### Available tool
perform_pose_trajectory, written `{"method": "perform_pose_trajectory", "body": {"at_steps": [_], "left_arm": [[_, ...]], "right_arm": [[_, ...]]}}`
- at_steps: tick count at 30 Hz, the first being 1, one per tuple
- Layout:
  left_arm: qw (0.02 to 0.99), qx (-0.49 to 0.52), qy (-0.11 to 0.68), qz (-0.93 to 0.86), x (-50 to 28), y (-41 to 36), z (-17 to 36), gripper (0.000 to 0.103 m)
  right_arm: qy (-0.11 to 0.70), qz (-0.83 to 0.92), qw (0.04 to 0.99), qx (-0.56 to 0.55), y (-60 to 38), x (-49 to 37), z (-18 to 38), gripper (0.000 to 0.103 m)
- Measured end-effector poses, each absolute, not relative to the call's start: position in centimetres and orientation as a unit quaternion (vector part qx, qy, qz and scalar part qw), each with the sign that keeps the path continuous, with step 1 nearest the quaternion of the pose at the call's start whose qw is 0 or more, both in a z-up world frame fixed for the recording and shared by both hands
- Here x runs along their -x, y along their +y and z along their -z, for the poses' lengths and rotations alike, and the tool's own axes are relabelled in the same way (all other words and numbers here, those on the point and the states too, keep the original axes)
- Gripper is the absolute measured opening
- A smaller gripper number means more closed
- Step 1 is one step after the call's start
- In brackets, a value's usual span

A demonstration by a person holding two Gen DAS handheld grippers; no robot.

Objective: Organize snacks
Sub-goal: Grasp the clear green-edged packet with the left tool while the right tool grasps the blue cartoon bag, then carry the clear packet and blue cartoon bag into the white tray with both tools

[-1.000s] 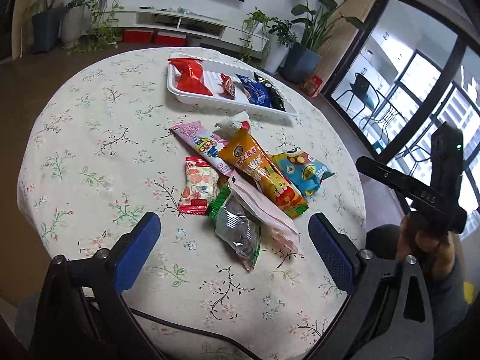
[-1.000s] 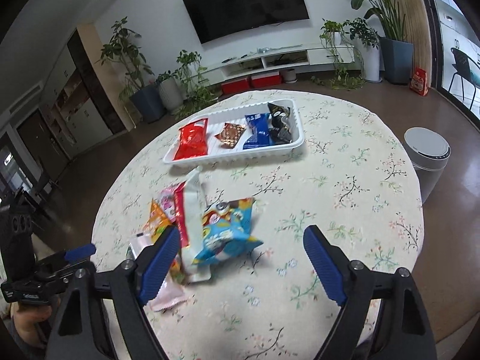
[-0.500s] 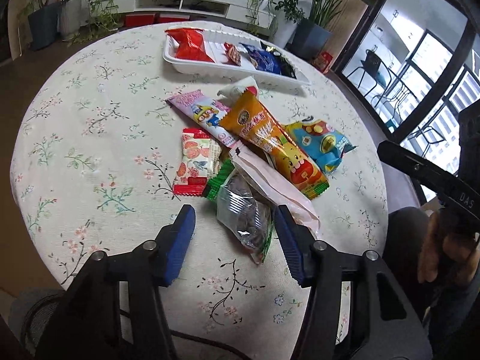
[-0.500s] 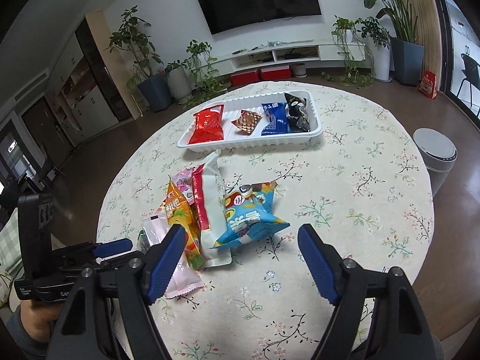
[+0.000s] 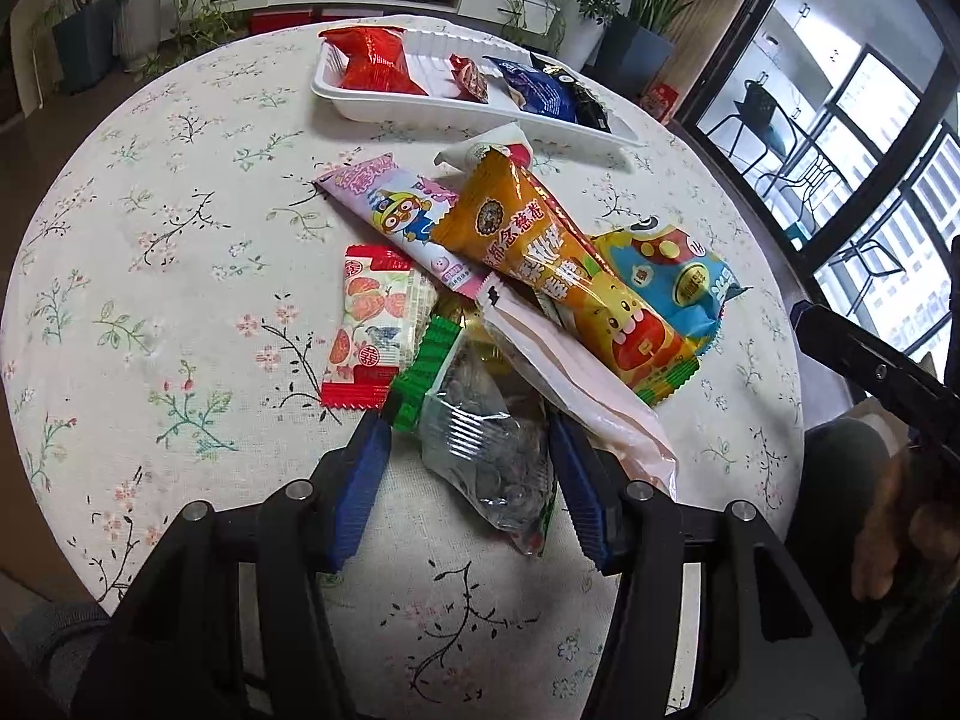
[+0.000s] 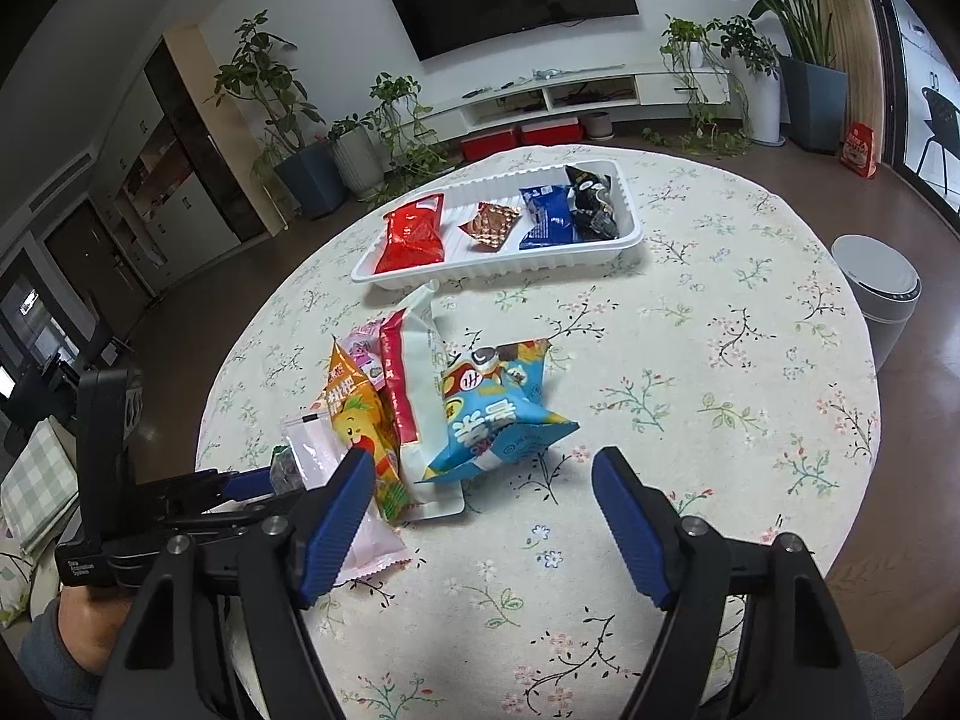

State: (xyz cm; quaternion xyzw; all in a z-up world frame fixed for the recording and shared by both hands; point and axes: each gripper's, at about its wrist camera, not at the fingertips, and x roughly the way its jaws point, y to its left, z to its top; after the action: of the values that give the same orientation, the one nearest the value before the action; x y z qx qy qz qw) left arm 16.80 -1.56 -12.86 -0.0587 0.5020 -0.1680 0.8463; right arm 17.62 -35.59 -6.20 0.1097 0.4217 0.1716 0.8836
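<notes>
A pile of snack packets lies mid-table. Nearest me is a clear packet with a green edge (image 5: 480, 450). My left gripper (image 5: 467, 426) is lowered over it, pads on either side, a sliver of cloth showing by the left pad; it is open. Over the clear packet lies a pale pink pouch (image 5: 570, 378), then an orange packet (image 5: 558, 276) and a blue packet (image 5: 672, 282). My right gripper (image 6: 483, 462) hovers open and empty just short of the blue packet (image 6: 498, 414). The white tray (image 5: 360, 105) at the far side holds a red bag (image 5: 375, 63) and several small packets.
A red-and-white packet (image 5: 372, 324) and a long pink packet (image 5: 402, 216) lie at the pile's left. The round table has a floral cloth (image 6: 720, 420). A white bin (image 6: 882, 288) stands on the floor to the right. Plants and a TV shelf line the far wall.
My left gripper narrowed from wide open, then moved forward and down until its pads flank the clear packet. The right gripper narrowed slightly and barely moved.
</notes>
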Motion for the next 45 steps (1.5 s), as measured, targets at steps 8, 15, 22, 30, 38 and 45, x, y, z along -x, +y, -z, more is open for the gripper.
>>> {"method": "perform_pose_trajectory", "body": {"at_steps": [8, 15, 22, 30, 38, 45], "left_arm": [[0.844, 0.078, 0.497, 0.184, -16.8, -0.9, 13.0, 0.034], [0.842, 0.092, 0.495, 0.194, -15.8, 0.6, 12.6, 0.031], [0.838, 0.094, 0.498, 0.204, -14.4, 1.1, 12.6, 0.031], [0.834, 0.096, 0.501, 0.208, -14.3, 1.4, 12.9, 0.031], [0.833, 0.099, 0.502, 0.208, -14.2, 1.6, 13.0, 0.031], [0.834, 0.098, 0.502, 0.208, -14.2, 1.6, 13.0, 0.031]], "right_arm": [[0.419, -0.167, 0.889, -0.077, -35.4, -18.0, 5.5, 0.078], [0.439, -0.183, 0.879, -0.032, -34.4, -19.1, 5.6, 0.078], [0.457, -0.184, 0.870, -0.003, -33.1, -21.2, 6.2, 0.078], [0.489, -0.189, 0.851, 0.025, -31.5, -24.2, 7.8, 0.078], [0.520, -0.184, 0.833, 0.033, -30.9, -26.0, 10.2, 0.073], [0.539, -0.196, 0.818, 0.038, -30.6, -26.0, 11.2, 0.052]]}}
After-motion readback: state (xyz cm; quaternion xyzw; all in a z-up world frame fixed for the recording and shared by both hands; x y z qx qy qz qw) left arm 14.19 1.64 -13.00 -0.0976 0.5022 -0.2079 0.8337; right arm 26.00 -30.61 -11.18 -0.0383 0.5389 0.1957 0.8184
